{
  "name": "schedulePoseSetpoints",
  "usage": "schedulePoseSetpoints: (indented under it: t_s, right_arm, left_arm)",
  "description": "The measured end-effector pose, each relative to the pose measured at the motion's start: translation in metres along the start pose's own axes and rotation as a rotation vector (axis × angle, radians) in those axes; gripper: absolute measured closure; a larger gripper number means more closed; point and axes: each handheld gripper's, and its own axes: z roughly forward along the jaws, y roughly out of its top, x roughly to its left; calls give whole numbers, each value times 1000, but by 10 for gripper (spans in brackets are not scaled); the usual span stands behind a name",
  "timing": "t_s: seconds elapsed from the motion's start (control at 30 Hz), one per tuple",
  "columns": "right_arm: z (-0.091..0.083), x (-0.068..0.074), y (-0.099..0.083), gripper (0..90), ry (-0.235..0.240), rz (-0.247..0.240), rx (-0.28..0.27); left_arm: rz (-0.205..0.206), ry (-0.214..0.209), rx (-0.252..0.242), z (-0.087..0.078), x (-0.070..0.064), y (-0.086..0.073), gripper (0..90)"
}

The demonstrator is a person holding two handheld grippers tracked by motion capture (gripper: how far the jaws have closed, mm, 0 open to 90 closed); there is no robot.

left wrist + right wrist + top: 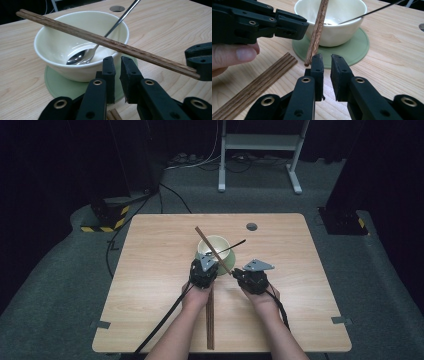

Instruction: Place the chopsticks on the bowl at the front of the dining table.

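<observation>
High view, table (150, 270): a pale wooden top with a round hole (251, 226) near its far edge; the near edge is partly covered by the person's forearms.
Long chopsticks (210, 320): a dark wooden pair lying flat on the table between the forearms, running toward the near edge; the far end is hidden under the left hand. In the right gripper view the pair (254, 86) runs off the lower left corner.
Mat (60, 85): a round green coaster under the bowl, its near part hidden behind the jaws in the left gripper view.
Bowl (212, 246): cream, upright on the mat, just beyond both grippers; its near rim is covered by the left gripper from above.
Resting chopsticks (105, 41): a second pair laid slanting across the bowl's rim, the far end sticking out past it; whether the near end is held or only lies beside the other gripper's tip is hard to tell.
Spoon (82, 56): metal, scoop down in the bowl, handle leaning on the far rim and cut off at the top edge.
Left gripper (118, 62): jaws a narrow slit apart with nothing between them, tips near the bowl's near wall.
Right gripper (326, 60): jaws likewise slightly parted and empty, the chopstick end just left of the tips.
</observation>
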Motion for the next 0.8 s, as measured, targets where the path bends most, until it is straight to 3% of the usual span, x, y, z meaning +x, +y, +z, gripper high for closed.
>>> schedulePoseSetpoints:
  t_s: [0.2,0.47,0.8]
  right_arm:
    - [2,8,2,805,17,-2,3]
    - [6,22,6,798,46,-45,6]
    - [13,30,6,798,65,-44,10]
  left_arm:
    - [-6,7,2,-5,4,-2,810]
    - [-21,21,10,-9,12,-8,805]
    - [-23,20,8,-13,14,-8,806]
